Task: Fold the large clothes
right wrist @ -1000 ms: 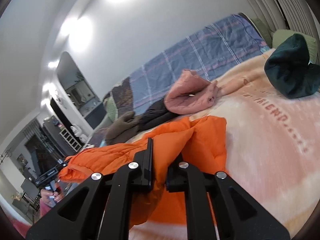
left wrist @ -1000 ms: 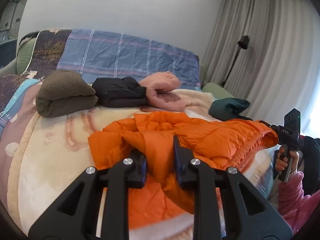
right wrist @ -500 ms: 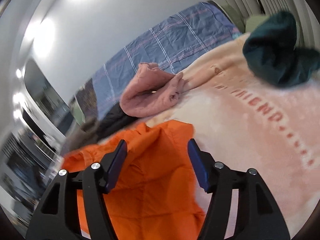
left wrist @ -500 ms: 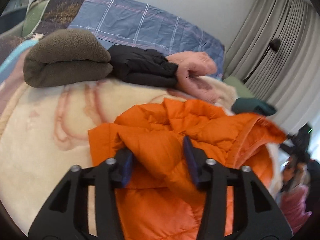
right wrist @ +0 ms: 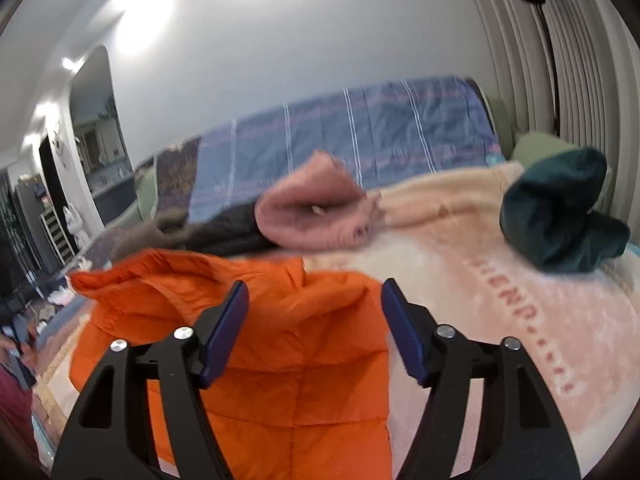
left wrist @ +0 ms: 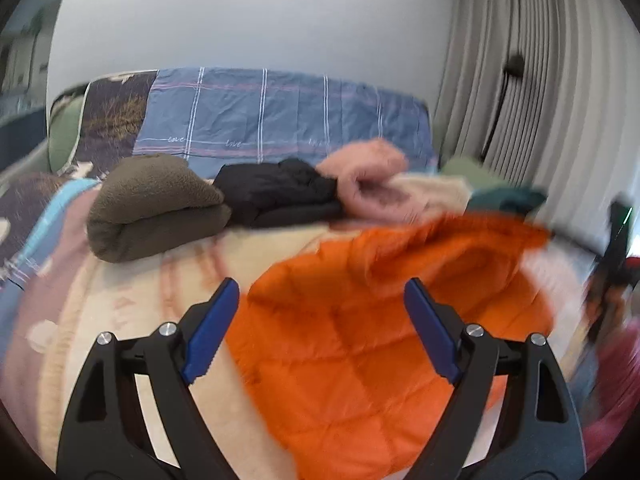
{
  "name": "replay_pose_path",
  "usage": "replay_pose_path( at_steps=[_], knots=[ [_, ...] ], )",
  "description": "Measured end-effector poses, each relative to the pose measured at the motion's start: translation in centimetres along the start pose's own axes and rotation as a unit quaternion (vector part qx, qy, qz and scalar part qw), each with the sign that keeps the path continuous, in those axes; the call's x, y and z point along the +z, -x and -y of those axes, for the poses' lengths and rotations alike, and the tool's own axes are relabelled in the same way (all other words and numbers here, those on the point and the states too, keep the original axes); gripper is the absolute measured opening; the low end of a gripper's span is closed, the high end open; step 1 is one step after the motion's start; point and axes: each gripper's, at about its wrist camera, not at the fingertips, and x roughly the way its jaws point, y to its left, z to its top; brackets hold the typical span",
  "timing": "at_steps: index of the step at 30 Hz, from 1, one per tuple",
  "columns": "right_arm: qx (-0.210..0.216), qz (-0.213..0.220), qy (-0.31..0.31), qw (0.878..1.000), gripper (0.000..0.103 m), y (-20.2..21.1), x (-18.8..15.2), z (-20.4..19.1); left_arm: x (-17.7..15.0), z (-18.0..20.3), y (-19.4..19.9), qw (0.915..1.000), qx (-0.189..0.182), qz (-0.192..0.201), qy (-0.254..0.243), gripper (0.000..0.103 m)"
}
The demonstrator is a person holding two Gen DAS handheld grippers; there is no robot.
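Observation:
An orange puffer jacket [left wrist: 380, 332] lies partly folded on the cream and pink blanket [left wrist: 132, 292] of the bed; it also shows in the right wrist view [right wrist: 280, 320]. My left gripper [left wrist: 320, 328] is open and empty, its jaws spread wide just above the jacket's near left part. My right gripper [right wrist: 314, 328] is open and empty above the jacket's right edge. Both views are motion-blurred.
Behind the jacket lie a folded brown fleece [left wrist: 156, 208], a folded black garment [left wrist: 280, 192] and a pink garment [left wrist: 372, 184]. A dark green garment [right wrist: 560, 220] sits at the right. A blue plaid cover [left wrist: 280, 116] lines the back. Curtains [left wrist: 540, 100] hang at right.
Both grippers have let go of the orange jacket and opened wide. The jacket has dropped flat onto the blanket, and both grippers have drawn back from it.

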Motion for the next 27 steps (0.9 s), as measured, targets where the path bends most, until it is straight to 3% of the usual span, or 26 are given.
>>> replay_pose_path(
  at_steps=[3,6,10,13,18,20,22,24,27],
  knots=[
    [0.017,-0.023,0.020,0.999,0.070,-1.2,0.1,-0.6,-1.0,0.8,-1.7,0.9991,0.014,-0.029,-0.027,0.086],
    [0.014,-0.052,0.036,0.998,0.070,-4.0,0.0,-1.4,-0.9,0.9,-4.8,0.9955,0.061,-0.061,-0.038,0.086],
    [-0.036,-0.074,0.023,0.996,0.067,-8.2,0.2,-1.1,-0.9,-1.1,-9.9,0.9835,0.143,-0.111,-0.013,0.086],
    [-0.121,-0.120,0.037,0.985,0.060,-11.8,-1.1,-0.2,-1.4,-2.4,-11.6,0.9796,0.154,-0.128,0.013,0.087],
    [-0.123,-0.197,-0.049,0.972,0.060,-13.8,-3.3,3.0,-0.7,-3.3,-10.9,0.9789,0.169,-0.109,0.036,0.087],
    [-0.123,-0.196,-0.069,0.970,0.060,-13.1,-2.6,3.1,0.6,-2.9,-9.6,0.9825,0.158,-0.085,0.050,0.085],
    [-0.116,-0.176,-0.061,0.976,0.060,-12.3,-1.6,2.2,2.3,-2.0,-8.5,0.9889,0.122,-0.055,0.065,0.080],
    [-0.097,-0.150,-0.040,0.983,0.060,-11.9,-0.2,0.4,4.2,0.0,-8.1,0.9945,0.075,-0.030,0.066,0.065],
    [-0.049,-0.132,-0.015,0.990,0.060,-13.4,1.8,-2.2,5.8,3.2,-10.1,0.9976,0.043,-0.031,0.045,0.055]
  ],
)
